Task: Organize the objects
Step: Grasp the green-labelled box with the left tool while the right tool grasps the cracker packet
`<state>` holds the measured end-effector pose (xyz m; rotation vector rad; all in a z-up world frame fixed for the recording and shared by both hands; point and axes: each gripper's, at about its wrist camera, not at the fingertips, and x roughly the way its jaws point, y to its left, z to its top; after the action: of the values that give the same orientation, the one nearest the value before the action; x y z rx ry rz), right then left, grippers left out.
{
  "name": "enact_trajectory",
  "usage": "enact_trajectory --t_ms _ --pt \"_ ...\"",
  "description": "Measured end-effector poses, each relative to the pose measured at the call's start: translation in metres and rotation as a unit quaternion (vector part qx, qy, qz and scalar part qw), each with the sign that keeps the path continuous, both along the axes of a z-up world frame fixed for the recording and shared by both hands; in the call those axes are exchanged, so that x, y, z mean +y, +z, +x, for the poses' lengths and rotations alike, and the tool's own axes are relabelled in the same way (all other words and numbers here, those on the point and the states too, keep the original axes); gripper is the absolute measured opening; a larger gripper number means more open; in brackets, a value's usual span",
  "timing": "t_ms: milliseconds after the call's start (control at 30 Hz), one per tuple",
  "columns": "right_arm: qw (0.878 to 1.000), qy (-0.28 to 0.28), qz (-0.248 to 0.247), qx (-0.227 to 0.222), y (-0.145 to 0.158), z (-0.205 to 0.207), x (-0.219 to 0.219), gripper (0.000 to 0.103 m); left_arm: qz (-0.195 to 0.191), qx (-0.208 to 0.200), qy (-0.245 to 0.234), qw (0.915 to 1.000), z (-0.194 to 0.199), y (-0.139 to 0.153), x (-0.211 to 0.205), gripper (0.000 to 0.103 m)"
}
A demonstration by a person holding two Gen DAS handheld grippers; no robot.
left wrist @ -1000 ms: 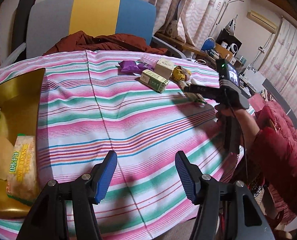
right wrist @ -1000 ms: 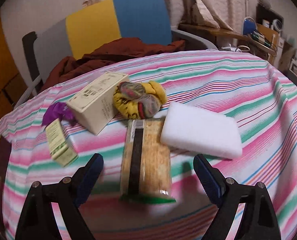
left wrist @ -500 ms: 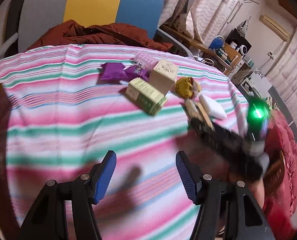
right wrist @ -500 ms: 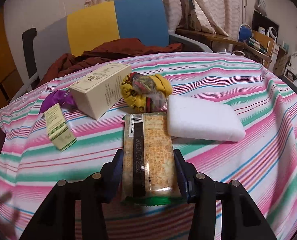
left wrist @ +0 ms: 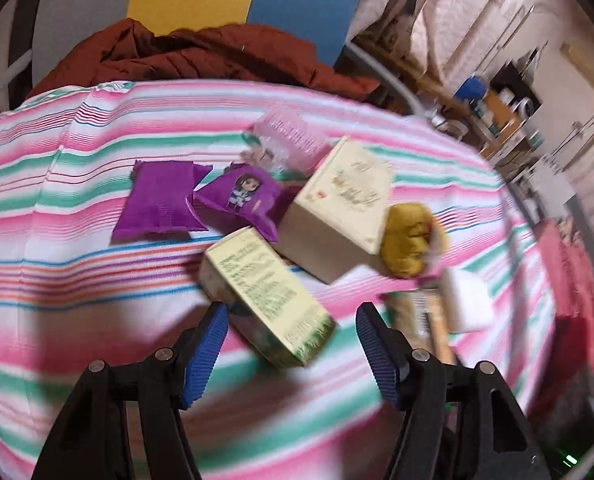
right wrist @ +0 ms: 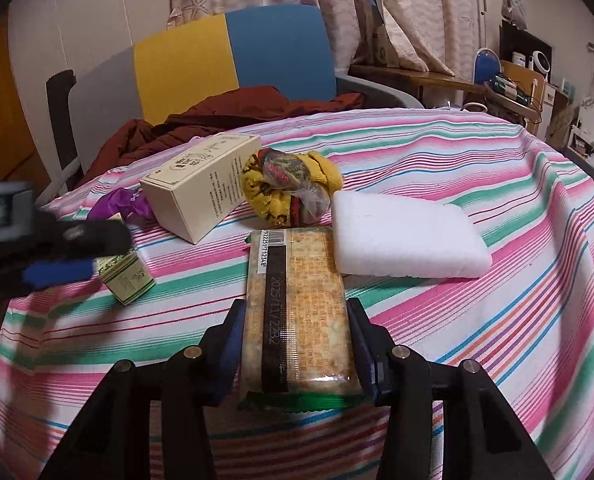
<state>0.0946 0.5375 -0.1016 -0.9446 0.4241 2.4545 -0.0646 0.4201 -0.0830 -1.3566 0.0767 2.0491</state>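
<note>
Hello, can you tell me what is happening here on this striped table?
A person is tidying objects with tongs in each hand. The right tongs are closed on a cracker packet that lies on the striped tablecloth, next to a white foam block. The left tongs are opening over a small green box, not gripping it yet. A cream box and purple packets remain nearby.

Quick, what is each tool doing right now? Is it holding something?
Left tool: jaws opening, nothing gripped; the small green box lies between them.
Right tool: closed on the cracker packet.
</note>
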Motion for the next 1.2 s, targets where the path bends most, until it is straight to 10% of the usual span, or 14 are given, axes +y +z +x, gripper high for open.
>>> enact_trajectory --t_ms 600,767,1200 --pt "1.000 -0.001 0.001 0.002 0.000 -0.001 0.002 0.049 -0.032 0.085 0.015 0.9957 -0.001 0.003 -0.032 0.065" --pt "1.000 -0.002 0.004 -0.001 0.000 -0.001 0.000 0.049 -0.064 0.161 -0.018 0.9847 0.009 -0.008 -0.030 0.035" --pt "1.000 -0.004 0.017 -0.009 0.001 -0.003 -0.003 0.049 -0.026 0.184 -0.029 0.9821 0.028 -0.009 -0.064 0.030"
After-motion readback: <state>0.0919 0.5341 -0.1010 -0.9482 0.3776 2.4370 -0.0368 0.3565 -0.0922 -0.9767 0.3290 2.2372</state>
